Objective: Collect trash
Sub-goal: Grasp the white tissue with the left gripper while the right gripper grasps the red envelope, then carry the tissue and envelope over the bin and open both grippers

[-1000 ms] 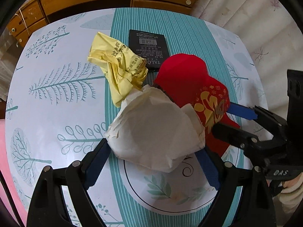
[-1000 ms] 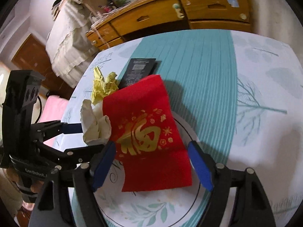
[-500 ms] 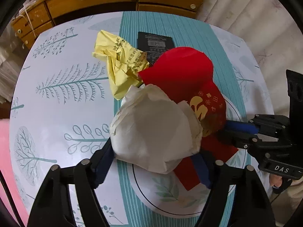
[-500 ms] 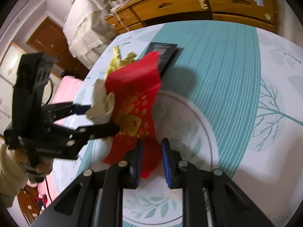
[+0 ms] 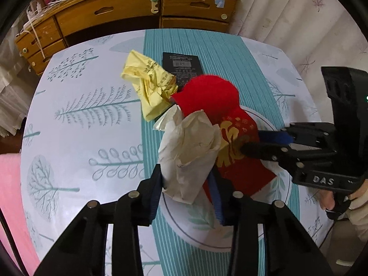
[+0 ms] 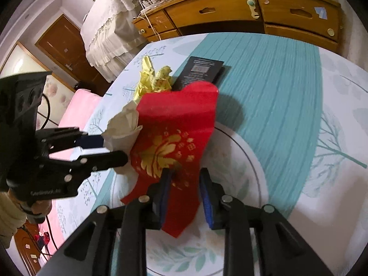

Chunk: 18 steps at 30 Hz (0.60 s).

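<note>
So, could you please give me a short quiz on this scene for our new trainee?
1. True or false: the yellow paper is held in a gripper.
2. What holds the white paper wad? A: left gripper. B: the table. C: nothing.
3. Fill in: the right gripper pinches the ___ paper.
Key: 1 false, it lies on the tablecloth. 2 A. 3 red, the red paper.

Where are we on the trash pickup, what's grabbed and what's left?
Nothing looks binned yet. In hand: left gripper clamps the white paper wad; right gripper holds the red paper. Left on the table: the yellow crumpled paper and the black card.
</note>
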### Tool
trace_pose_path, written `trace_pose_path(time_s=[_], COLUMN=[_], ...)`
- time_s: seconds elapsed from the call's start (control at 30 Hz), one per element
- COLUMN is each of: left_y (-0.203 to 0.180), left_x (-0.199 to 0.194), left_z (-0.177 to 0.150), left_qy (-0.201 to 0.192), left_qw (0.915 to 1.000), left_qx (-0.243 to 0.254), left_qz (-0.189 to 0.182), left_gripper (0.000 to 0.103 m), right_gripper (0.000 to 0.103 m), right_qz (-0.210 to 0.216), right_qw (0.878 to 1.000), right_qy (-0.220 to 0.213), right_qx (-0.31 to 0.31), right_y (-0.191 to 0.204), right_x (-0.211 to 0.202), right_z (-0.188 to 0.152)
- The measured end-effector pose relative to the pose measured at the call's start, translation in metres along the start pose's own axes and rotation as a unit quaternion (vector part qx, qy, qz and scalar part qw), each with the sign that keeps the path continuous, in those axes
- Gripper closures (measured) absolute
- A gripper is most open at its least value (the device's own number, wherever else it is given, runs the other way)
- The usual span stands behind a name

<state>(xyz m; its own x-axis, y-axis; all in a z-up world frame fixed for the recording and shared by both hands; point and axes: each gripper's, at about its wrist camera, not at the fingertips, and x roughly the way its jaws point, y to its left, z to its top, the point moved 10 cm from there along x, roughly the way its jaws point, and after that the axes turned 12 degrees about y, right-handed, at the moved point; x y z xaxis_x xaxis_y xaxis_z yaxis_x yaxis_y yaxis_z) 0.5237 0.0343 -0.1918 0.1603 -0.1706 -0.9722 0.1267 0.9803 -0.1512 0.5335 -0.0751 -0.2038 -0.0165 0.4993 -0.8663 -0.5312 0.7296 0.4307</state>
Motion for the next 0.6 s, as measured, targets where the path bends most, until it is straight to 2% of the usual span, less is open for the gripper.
trace_pose_path(time_s=[0.17, 0.2, 0.27, 0.4, 0.6], left_y=[0.009, 0.011, 0.013, 0.014, 0.023], left_x=[-0.006, -0.01, -0.016, -0.027, -0.051], left_z=[-0.015, -0.02, -0.029, -0.051, -0.108], left_qy=[-0.004, -0.006, -0.009, -0.014, -0.018], left_qw=[0.9997, 0.9996, 0.9996, 0.9996, 0.9995], left_qx=[-0.025, -0.027, -0.028, -0.026, -0.025], left_qz=[-0.006, -0.002, -0.002, 0.003, -0.007], left_gripper=[0.068, 0.068, 0.068, 0.068, 0.069], right_gripper=[0.078, 0.084, 0.087, 0.093, 0.102], right_qz=[0.014, 0.015, 0.017, 0.028, 0.018], right_qw=[1.0, 1.0, 1.0, 0.999, 0.997], right_qy=[-0.013, -0.015, -0.019, -0.035, -0.066], right_qx=[0.005, 0.004, 0.002, 0.013, 0.04], right_y=[0.012, 0.016, 0.024, 0.042, 0.072], right_x=[0.001, 0.0, -0.002, -0.016, -0.047], right_z=[0.002, 0.0, -0.005, -0.022, -0.064])
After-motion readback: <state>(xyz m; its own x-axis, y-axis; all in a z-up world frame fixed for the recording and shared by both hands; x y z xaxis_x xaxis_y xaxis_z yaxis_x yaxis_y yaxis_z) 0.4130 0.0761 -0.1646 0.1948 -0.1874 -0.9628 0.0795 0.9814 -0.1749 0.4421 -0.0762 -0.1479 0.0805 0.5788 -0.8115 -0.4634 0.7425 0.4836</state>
